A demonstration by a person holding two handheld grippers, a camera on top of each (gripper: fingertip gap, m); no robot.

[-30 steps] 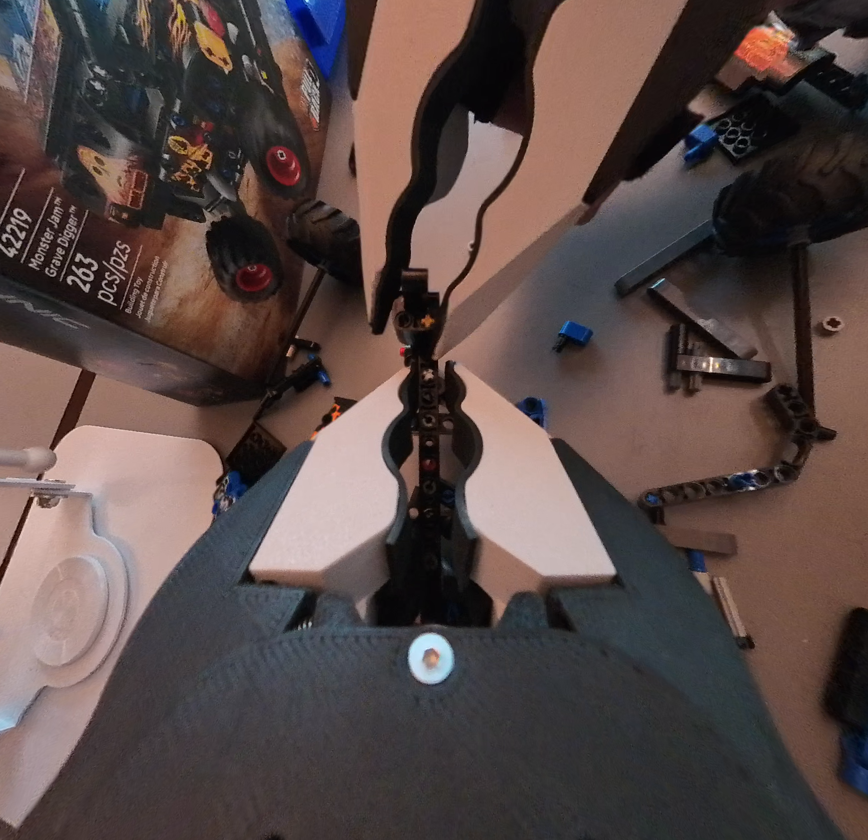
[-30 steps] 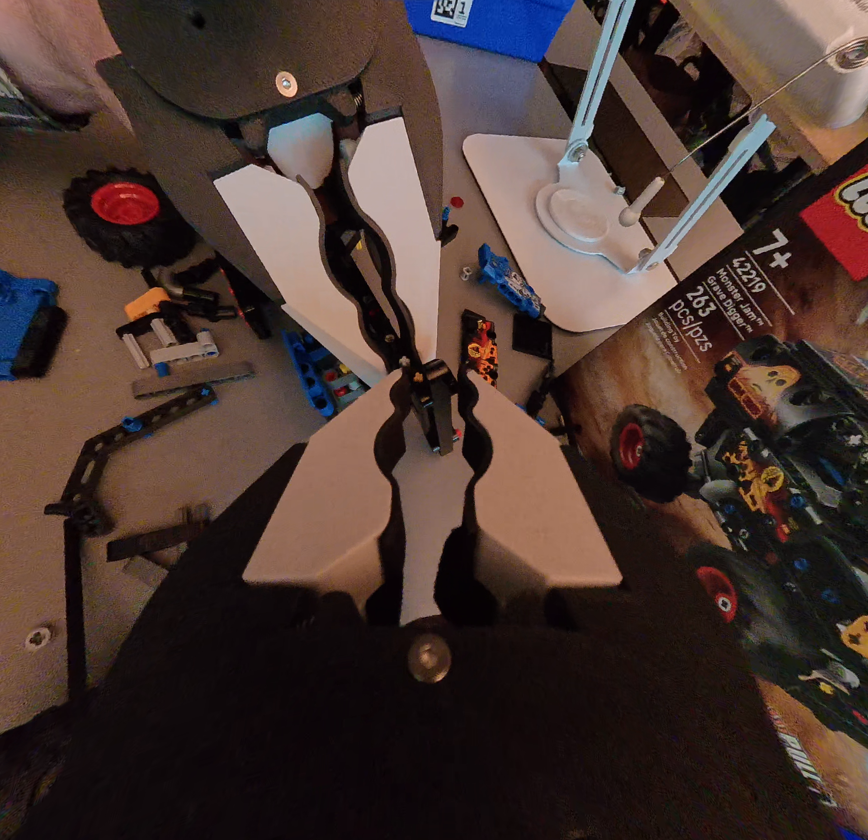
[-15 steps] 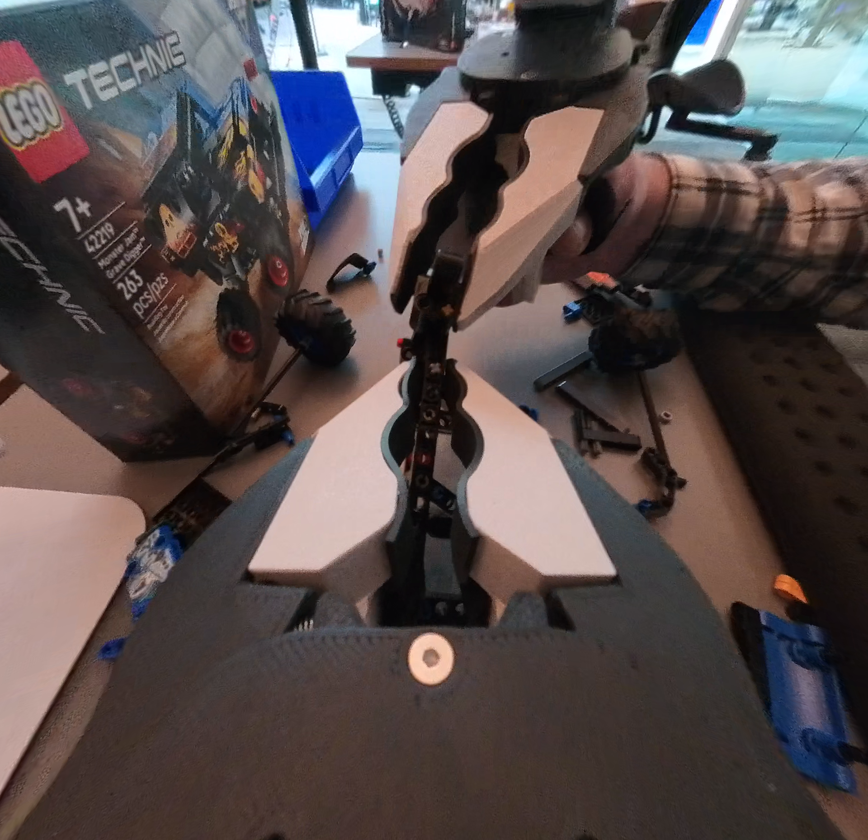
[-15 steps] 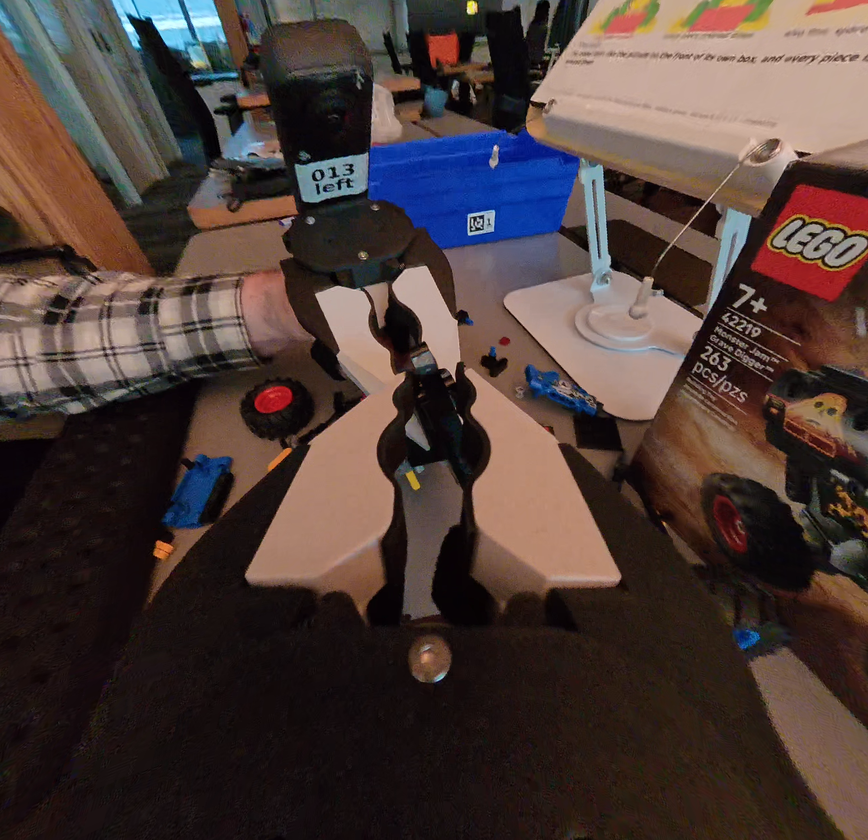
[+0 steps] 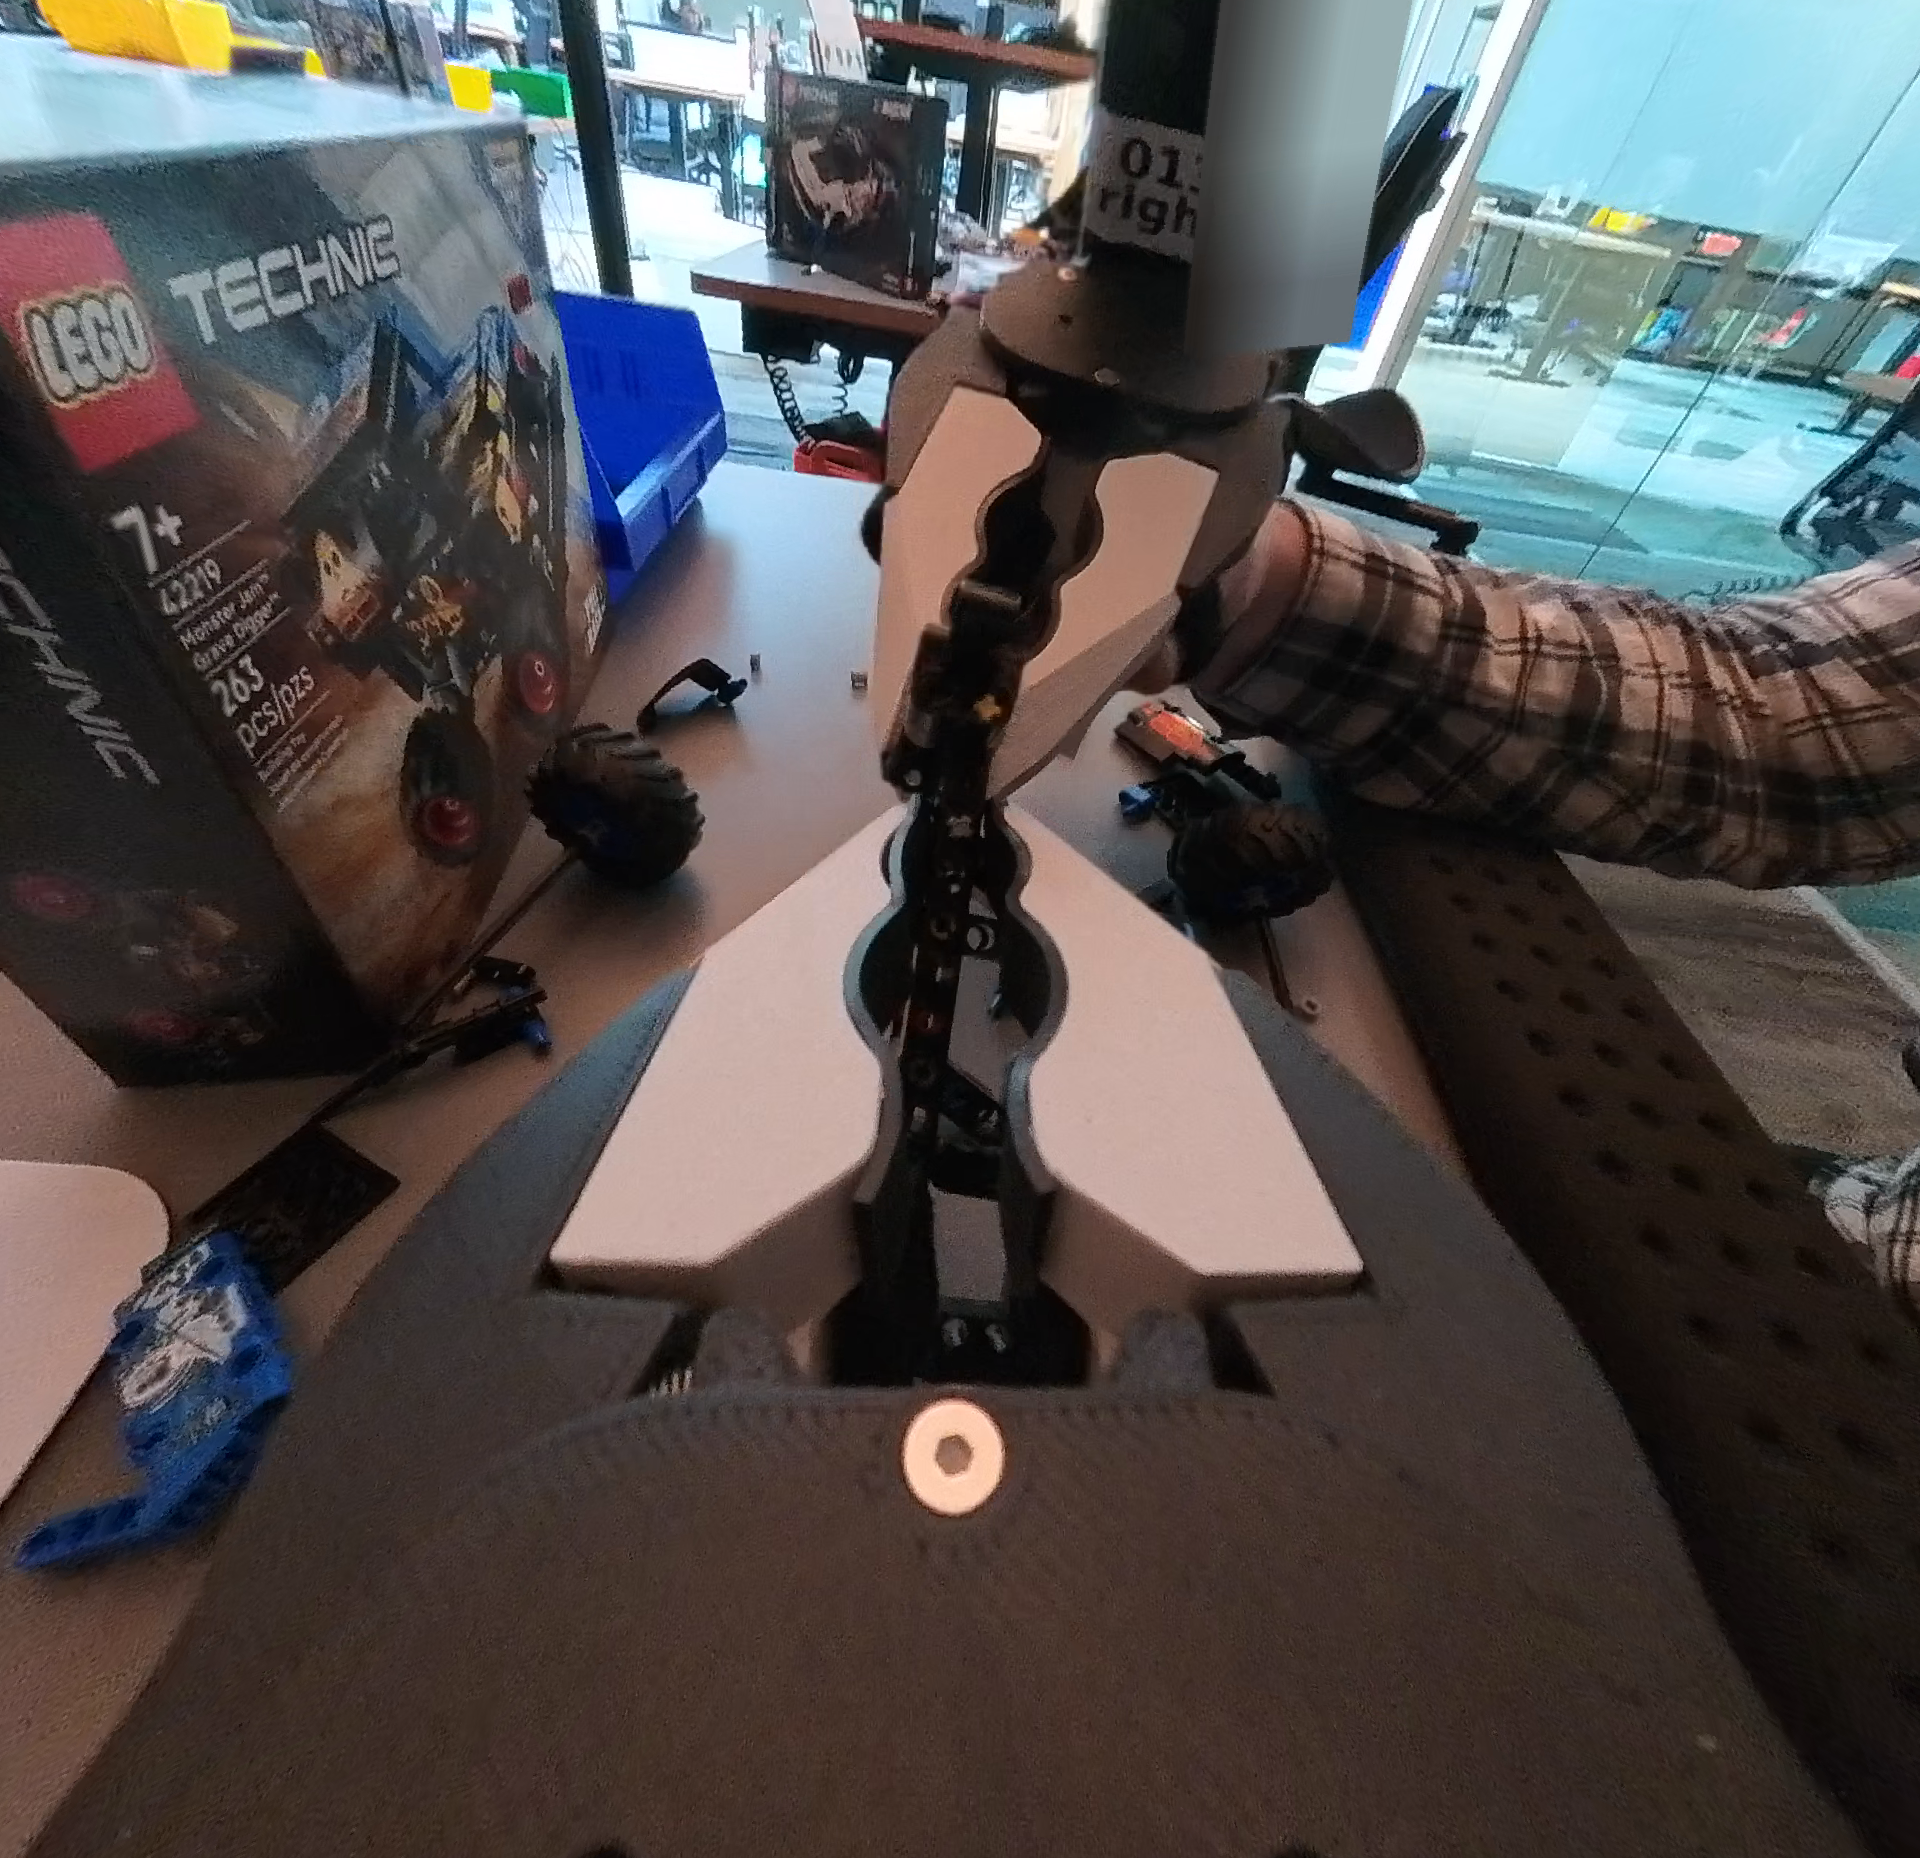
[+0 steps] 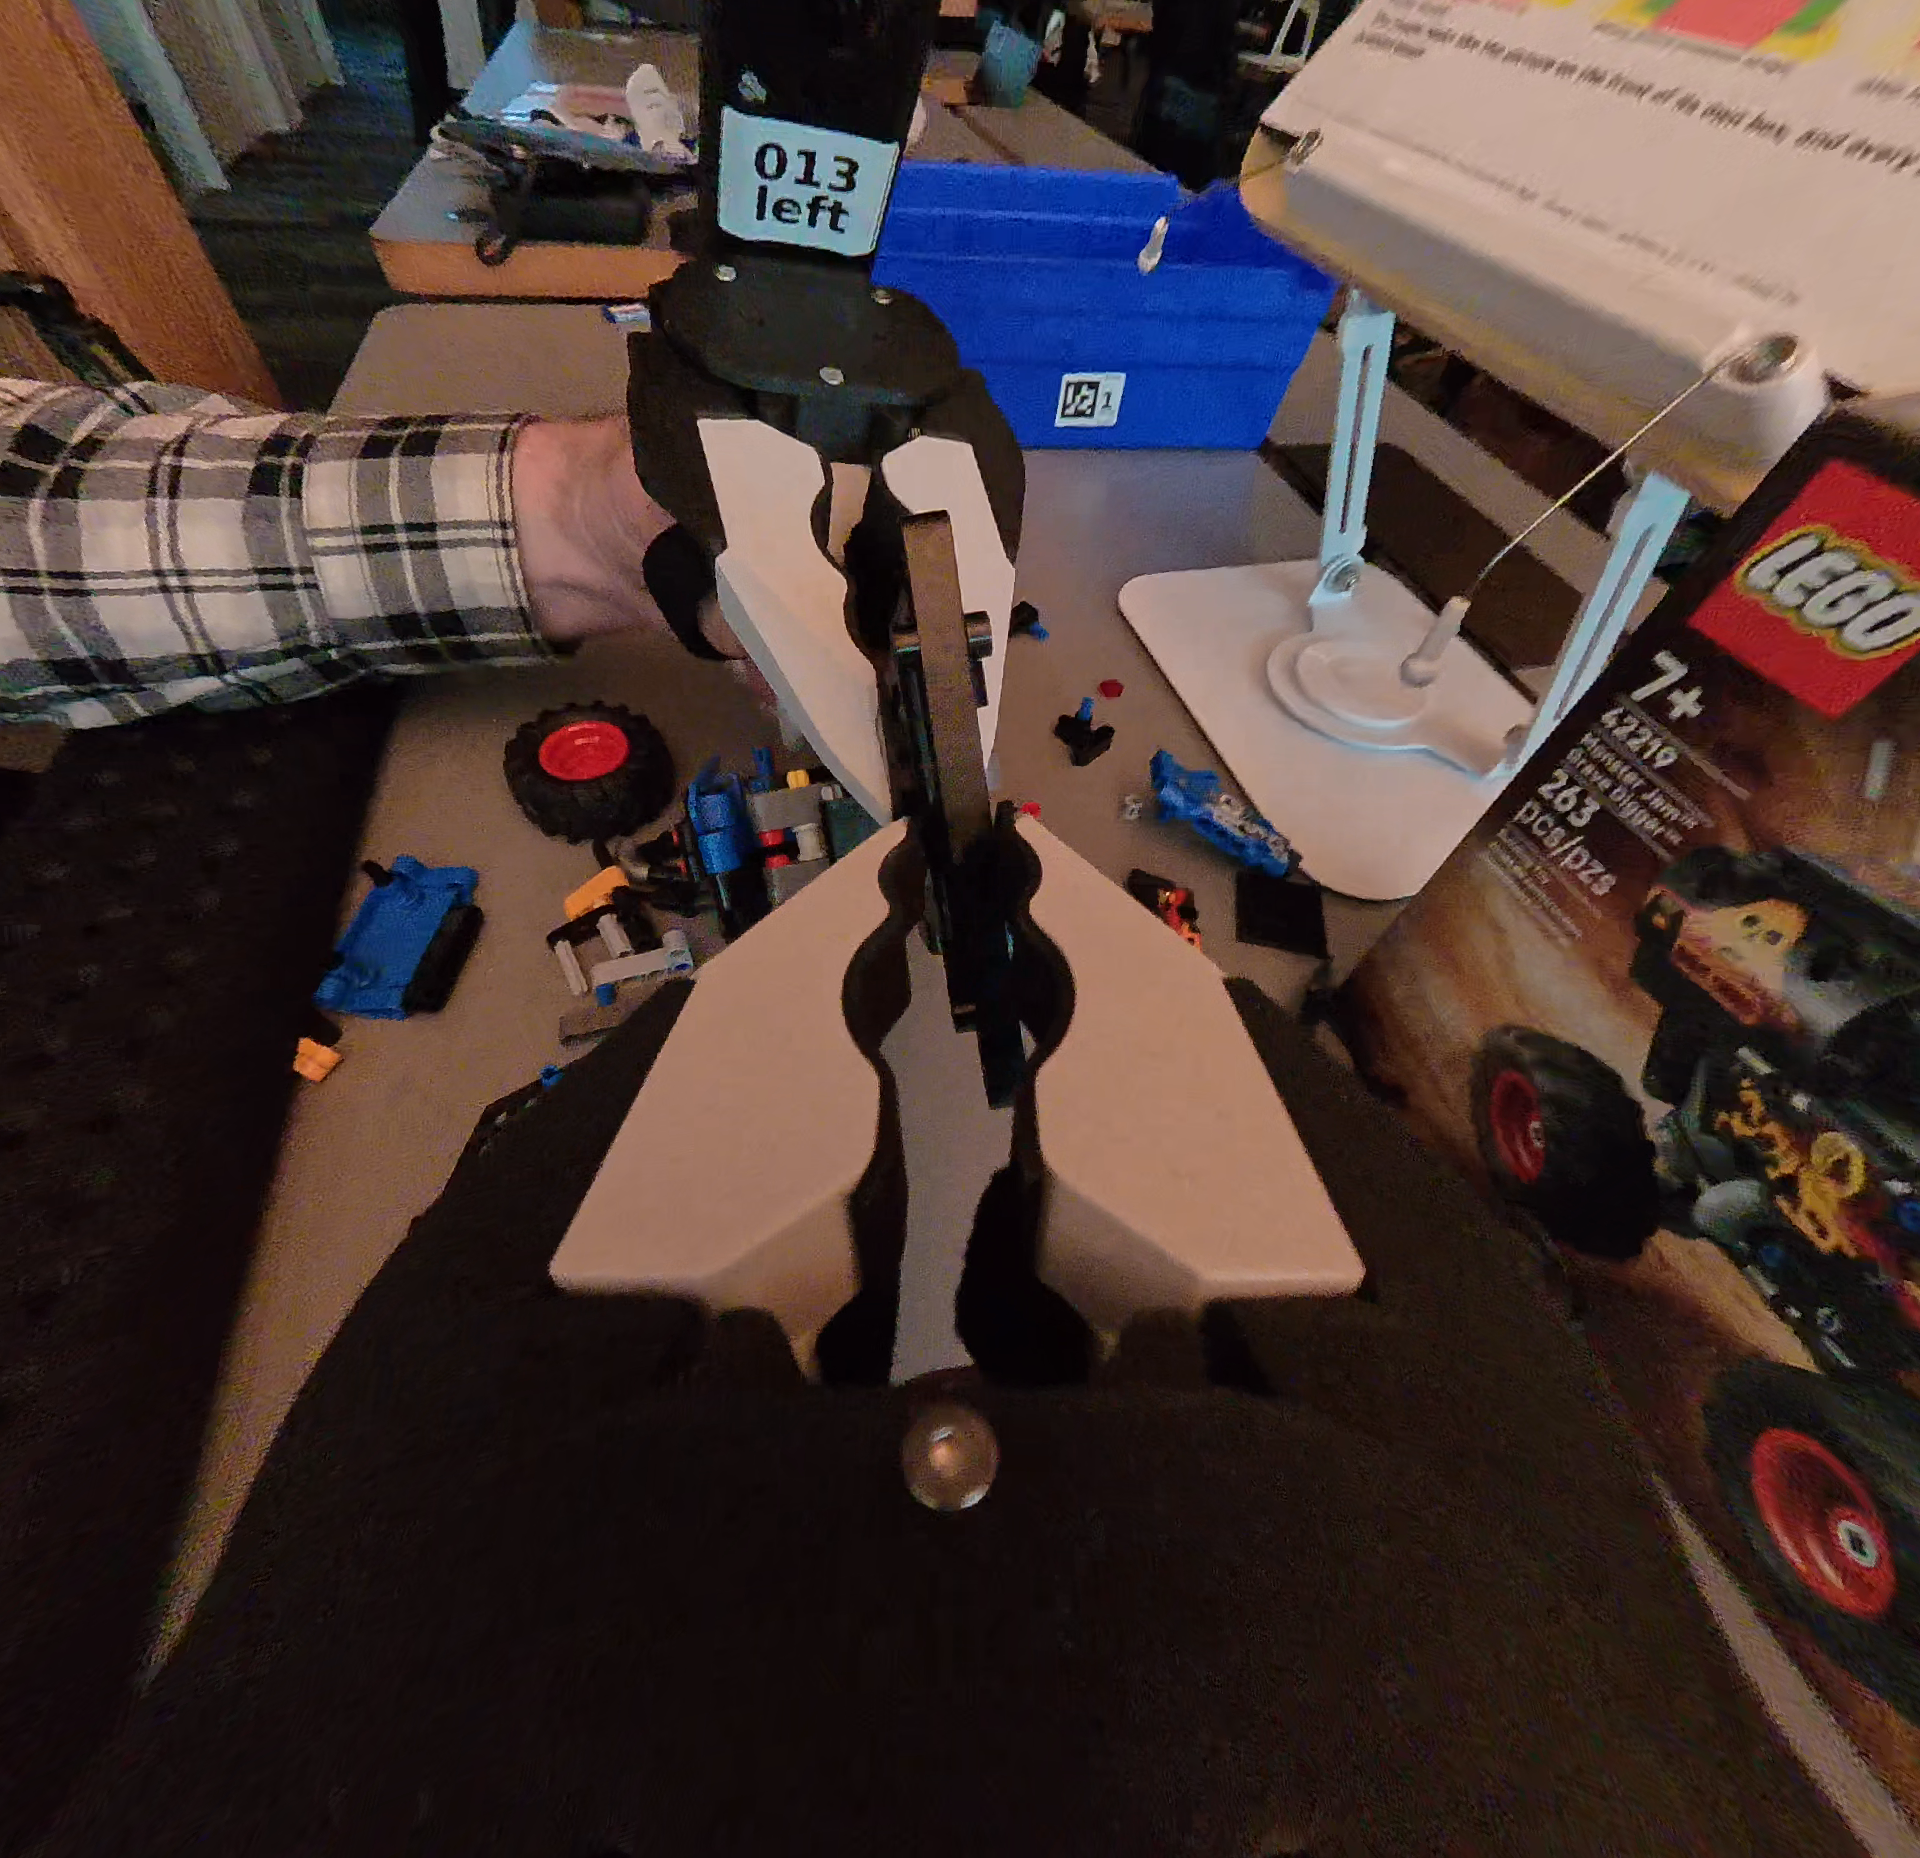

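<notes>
In the left wrist view, a toy box (image 5: 281,582) stands at the left of the frame with a black tyre (image 5: 615,819) beside it on the surface (image 5: 769,582), and at centre the left gripper (image 5: 951,852) has its fingers (image 5: 748,1081) narrow, clamped on a long black holed beam (image 5: 935,977) that rises toward the right gripper (image 5: 961,759) at upper centre. In the right wrist view, a red-hubbed wheel (image 6: 587,769) and a blue piece (image 6: 400,935) lie at left, the right gripper's fingers (image 6: 1164,1070) at centre grip a black flat piece (image 6: 951,728) joined to that beam, and a white stand (image 6: 1340,686) sits at right.
</notes>
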